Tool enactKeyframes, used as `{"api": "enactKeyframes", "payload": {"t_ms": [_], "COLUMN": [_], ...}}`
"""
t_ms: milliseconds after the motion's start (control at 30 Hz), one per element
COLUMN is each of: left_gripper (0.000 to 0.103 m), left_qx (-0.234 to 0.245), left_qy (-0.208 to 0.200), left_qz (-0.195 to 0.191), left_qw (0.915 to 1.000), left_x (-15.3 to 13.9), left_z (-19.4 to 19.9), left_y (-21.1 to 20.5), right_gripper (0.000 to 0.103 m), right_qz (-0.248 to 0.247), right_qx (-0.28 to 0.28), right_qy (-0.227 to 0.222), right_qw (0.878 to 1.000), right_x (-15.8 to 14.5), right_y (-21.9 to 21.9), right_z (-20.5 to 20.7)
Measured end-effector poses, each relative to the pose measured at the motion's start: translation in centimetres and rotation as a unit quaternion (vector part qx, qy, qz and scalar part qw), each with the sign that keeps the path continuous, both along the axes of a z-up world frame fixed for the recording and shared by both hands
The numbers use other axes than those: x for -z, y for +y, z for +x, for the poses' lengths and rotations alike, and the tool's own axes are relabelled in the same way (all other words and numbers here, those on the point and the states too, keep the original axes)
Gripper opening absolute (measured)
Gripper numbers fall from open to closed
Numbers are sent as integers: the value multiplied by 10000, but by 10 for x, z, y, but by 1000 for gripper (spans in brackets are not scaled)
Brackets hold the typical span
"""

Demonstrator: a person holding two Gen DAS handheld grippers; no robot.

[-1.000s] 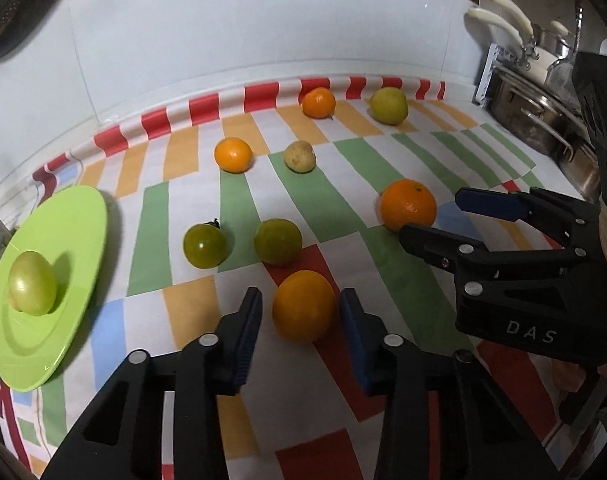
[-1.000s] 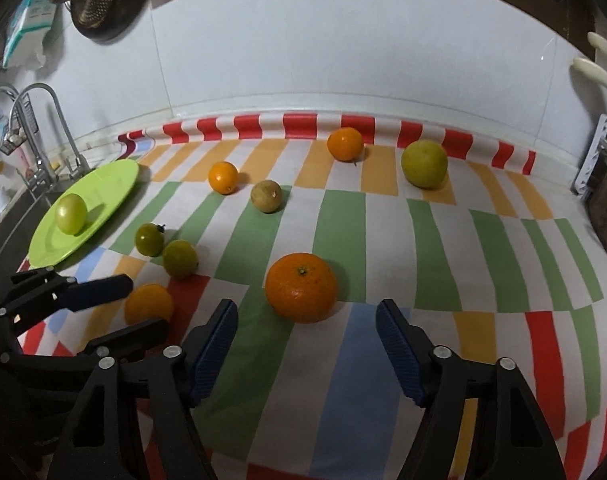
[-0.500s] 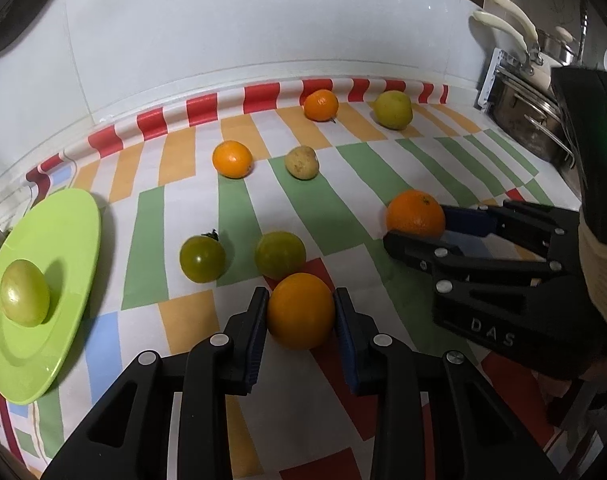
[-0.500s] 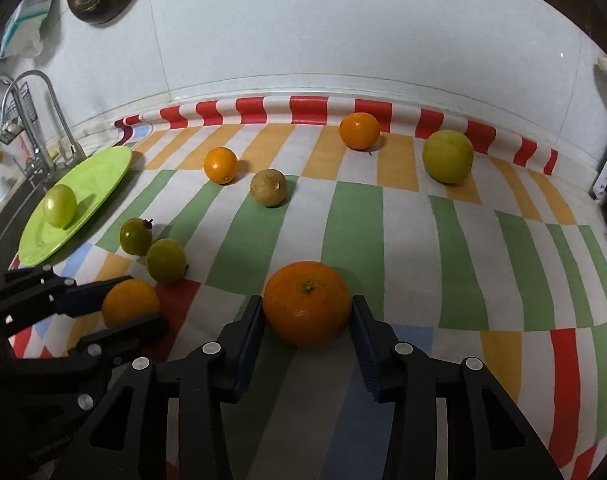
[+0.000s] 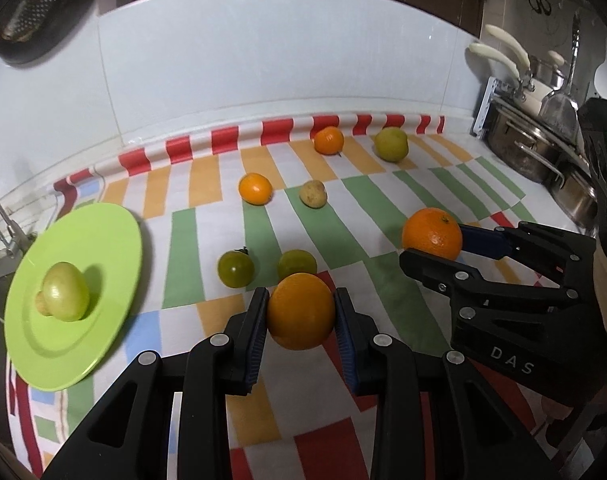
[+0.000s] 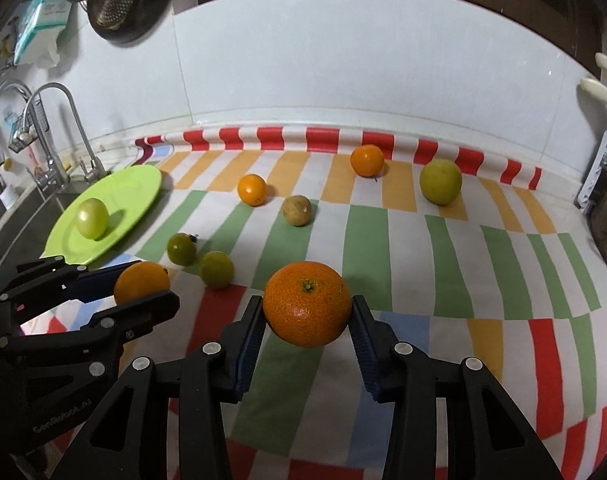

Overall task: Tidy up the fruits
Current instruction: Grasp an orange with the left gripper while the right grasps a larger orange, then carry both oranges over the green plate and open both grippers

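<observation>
My left gripper [image 5: 301, 308] is shut on a yellow-orange orange [image 5: 301, 312], held just above the striped cloth [image 5: 343, 232]. To its right, my right gripper [image 6: 307, 312] is shut on a deeper orange mandarin [image 6: 307, 310], also off the cloth. A green plate [image 5: 103, 248] at the left carries one green fruit [image 5: 65, 296]. Two green tomatoes [image 5: 235, 268] [image 5: 297, 264] lie just beyond the left gripper. Farther back lie two small oranges [image 5: 255, 188] [image 5: 328, 140], a brown fruit [image 5: 313, 194] and a yellow-green fruit [image 5: 390, 144].
Steel pots [image 5: 519, 152] stand at the cloth's right end. A faucet [image 6: 59, 128] and a sink lie past the plate on the left. A white tiled wall runs along the back.
Both grippers closed on their oranges, the right from wide open, and both lifted the fruit a little off the cloth.
</observation>
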State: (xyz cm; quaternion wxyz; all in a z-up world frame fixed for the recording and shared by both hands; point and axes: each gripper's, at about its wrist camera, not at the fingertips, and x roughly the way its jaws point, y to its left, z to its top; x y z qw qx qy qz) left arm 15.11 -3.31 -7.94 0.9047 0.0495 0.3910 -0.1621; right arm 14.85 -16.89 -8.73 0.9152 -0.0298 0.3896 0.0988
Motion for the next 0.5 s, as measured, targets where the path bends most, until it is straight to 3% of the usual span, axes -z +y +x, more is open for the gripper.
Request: {"api": "enactKeyframes", "payload": {"t_ms": [500], "left_gripper": [32], "left_qx": [-249], "left_qy": [-503], "left_qz": [-128], "left_qw": [9983], "left_x": [-37], "left_z": [-32], "left_y": [55], "right_gripper": [43], "right_qz": [78], "right_qx": [-111], "right_qy": [-418], "right_qw": [9990], "right_x": [-39], "right_y": [44], "right_z": [-31]}}
